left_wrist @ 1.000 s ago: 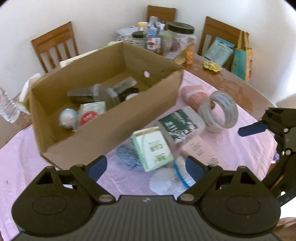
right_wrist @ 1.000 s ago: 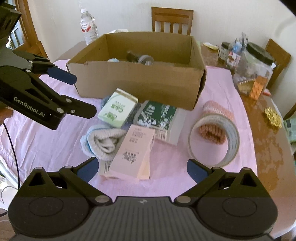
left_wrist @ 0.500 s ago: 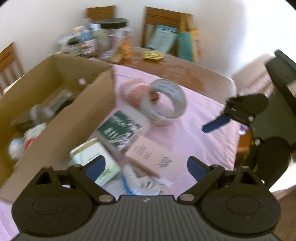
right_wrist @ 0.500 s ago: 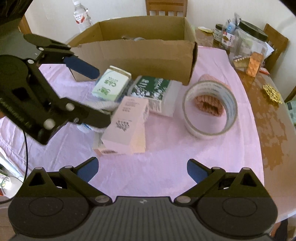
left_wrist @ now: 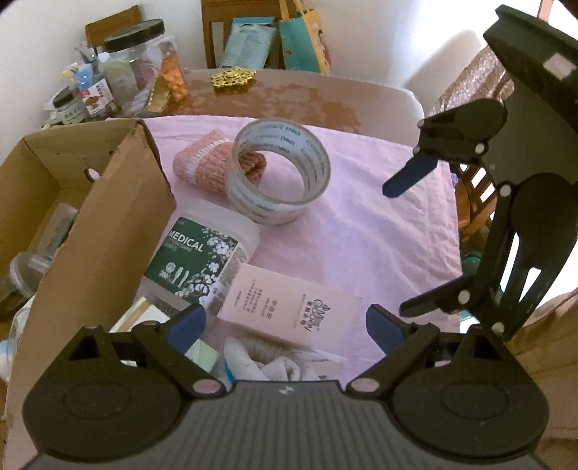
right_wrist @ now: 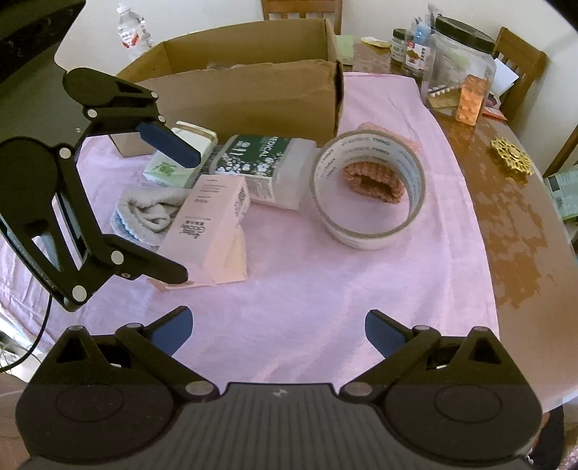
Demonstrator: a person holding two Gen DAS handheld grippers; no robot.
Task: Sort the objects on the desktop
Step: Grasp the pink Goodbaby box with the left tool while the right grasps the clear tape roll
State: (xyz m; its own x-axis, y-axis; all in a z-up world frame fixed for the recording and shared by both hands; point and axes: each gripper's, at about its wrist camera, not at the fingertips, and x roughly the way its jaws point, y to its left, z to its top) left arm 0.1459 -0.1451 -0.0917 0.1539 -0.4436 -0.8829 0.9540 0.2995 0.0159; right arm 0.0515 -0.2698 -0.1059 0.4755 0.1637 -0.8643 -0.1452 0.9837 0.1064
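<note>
My left gripper (left_wrist: 285,325) (right_wrist: 180,213) is open and points down with the pale pink carton (left_wrist: 289,307) (right_wrist: 213,224) between its fingers; the pads stand clear of it. Beside the carton lie a white cloth (right_wrist: 148,213), a green-and-white box (right_wrist: 169,166) and a green "Medical" tub (left_wrist: 202,249) (right_wrist: 263,162). The roll of clear tape (left_wrist: 281,206) (right_wrist: 361,238) stands against a pink knitted piece (left_wrist: 202,162). The open cardboard box (left_wrist: 90,235) (right_wrist: 234,97) holds several items. My right gripper (right_wrist: 278,329) (left_wrist: 415,242) is open and empty over bare cloth.
A pink cloth (right_wrist: 325,289) covers most of the wooden table. Jars (right_wrist: 458,65) and a gold coaster (right_wrist: 511,157) stand on the far right, a water bottle (right_wrist: 130,32) behind the box. Chairs and bags (left_wrist: 303,39) ring the table.
My left gripper swung away from the cardboard box, rolled, and came down over the pink carton. My right gripper sank closer to the cloth in front of the tape.
</note>
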